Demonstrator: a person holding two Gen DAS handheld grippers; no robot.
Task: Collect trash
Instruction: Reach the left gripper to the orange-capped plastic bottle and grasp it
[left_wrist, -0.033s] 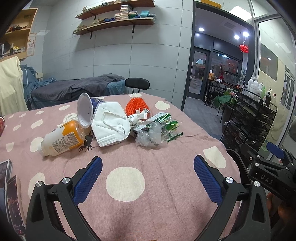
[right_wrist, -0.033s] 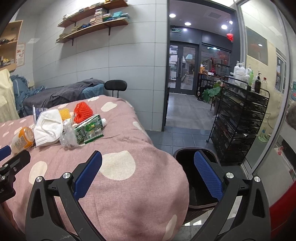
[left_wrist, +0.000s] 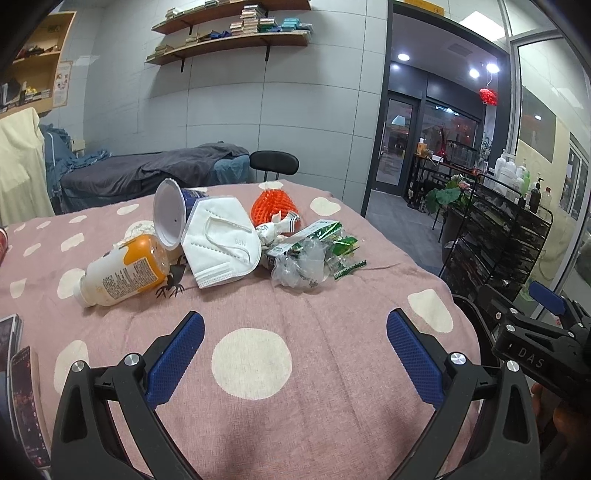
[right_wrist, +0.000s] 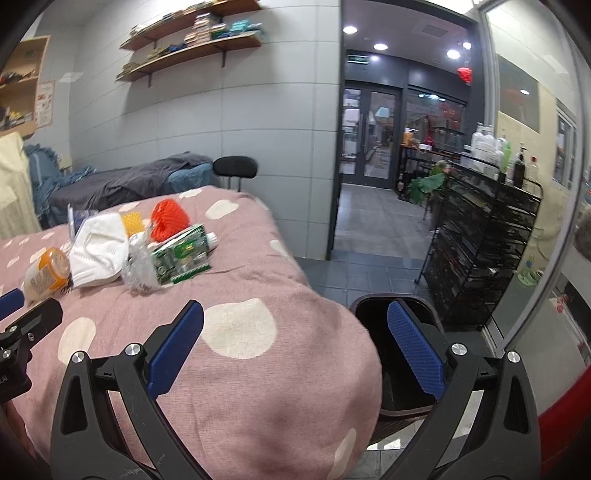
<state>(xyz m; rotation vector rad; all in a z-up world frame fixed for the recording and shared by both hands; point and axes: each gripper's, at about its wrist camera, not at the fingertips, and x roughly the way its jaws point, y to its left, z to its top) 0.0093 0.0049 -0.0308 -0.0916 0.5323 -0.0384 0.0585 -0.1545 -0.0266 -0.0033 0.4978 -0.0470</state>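
Trash sits in a loose heap on the desk (left_wrist: 332, 369), which is draped in a pink cloth with cream dots. Taking the white face mask (left_wrist: 218, 243) as the landmark: an orange-capped plastic bottle (left_wrist: 122, 271) lies on its side just left of the mask, with a small black spider figure (left_wrist: 171, 284) between the two at the mask's near corner. A tipped cup (left_wrist: 170, 216) with a white inside leans behind the mask's left edge. Behind and right of the mask is an orange foam net (left_wrist: 273, 203), and a small crumpled white wrapper (left_wrist: 275, 229) touches the mask's right side. Just right of the mask lie a green carton (left_wrist: 317, 232) and crumpled clear plastic (left_wrist: 299, 267), pressed together.

Nearer the camera than the mask, the left tool (left_wrist: 295, 354) hovers above bare cloth with its blue pads spread wide and nothing between them. The right tool (right_wrist: 295, 350) is likewise released and empty, well to the right of the mask at the desk's edge; its right pad shows against a black bin (right_wrist: 373, 317) standing on the floor just beside the desk. Farther right of the mask, a black wire rack (right_wrist: 487, 251) carries bottles on top.
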